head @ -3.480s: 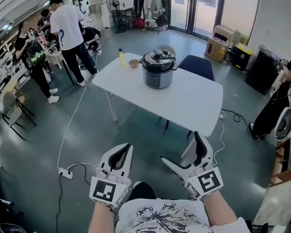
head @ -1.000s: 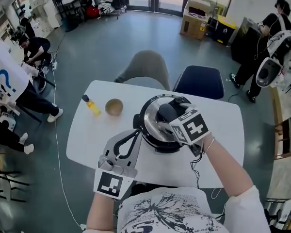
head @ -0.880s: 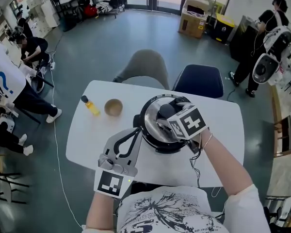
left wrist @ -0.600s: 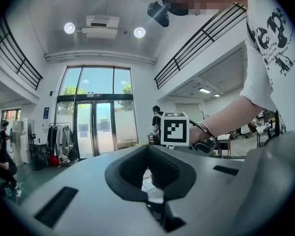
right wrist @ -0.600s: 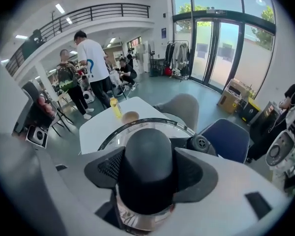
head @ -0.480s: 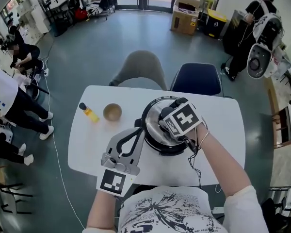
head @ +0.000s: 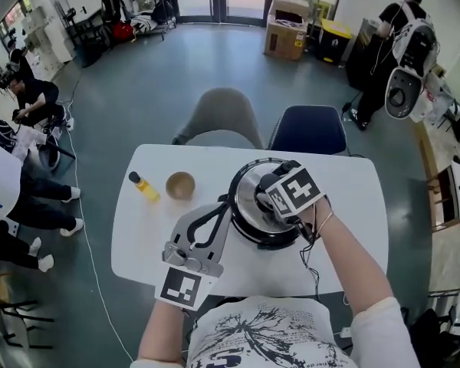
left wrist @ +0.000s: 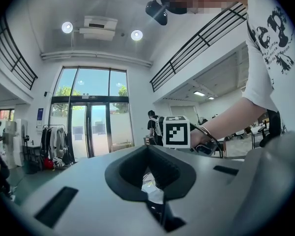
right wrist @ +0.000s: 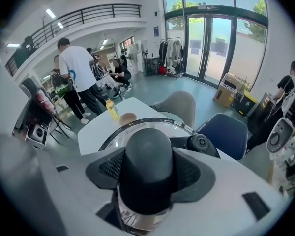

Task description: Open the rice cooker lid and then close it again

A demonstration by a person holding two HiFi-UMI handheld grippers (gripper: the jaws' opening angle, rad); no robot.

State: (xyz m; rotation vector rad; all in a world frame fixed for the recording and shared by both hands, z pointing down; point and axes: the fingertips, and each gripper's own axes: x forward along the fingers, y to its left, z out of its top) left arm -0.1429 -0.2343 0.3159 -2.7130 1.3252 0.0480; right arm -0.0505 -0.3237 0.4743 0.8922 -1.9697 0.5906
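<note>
1. At the middle of the white bench (head: 345, 205), a steel rice cooker (head: 249, 232) stands with its lid (head: 244, 196) down and seated on the pot.
2. Right tongs (head: 270, 203) slant steeply down onto the lid. Their jaws have just been closing and are now clenched round the black lid knob (right wrist: 148, 156), which fills the gap between the pads.
3. A round black valve (right wrist: 200, 142) sits on the lid just beside the knob, on the side toward the blue chair (head: 308, 129).
4. Left tongs (head: 224, 205) lie level over the bench, on the side of the cooker toward the left edge. Their jaws are clenched tip to tip with nothing between them, and the tips are right at the pot's wall; whether they touch it cannot be told.
5. Toward the left edge, a yellow bottle (head: 143, 187) with a dark cap and a small brown bowl (head: 180, 185) stand near each other, apart from the cooker.
6. A grey chair (head: 218, 113) stands beside the blue one, both drawn up to the far edge.
</note>
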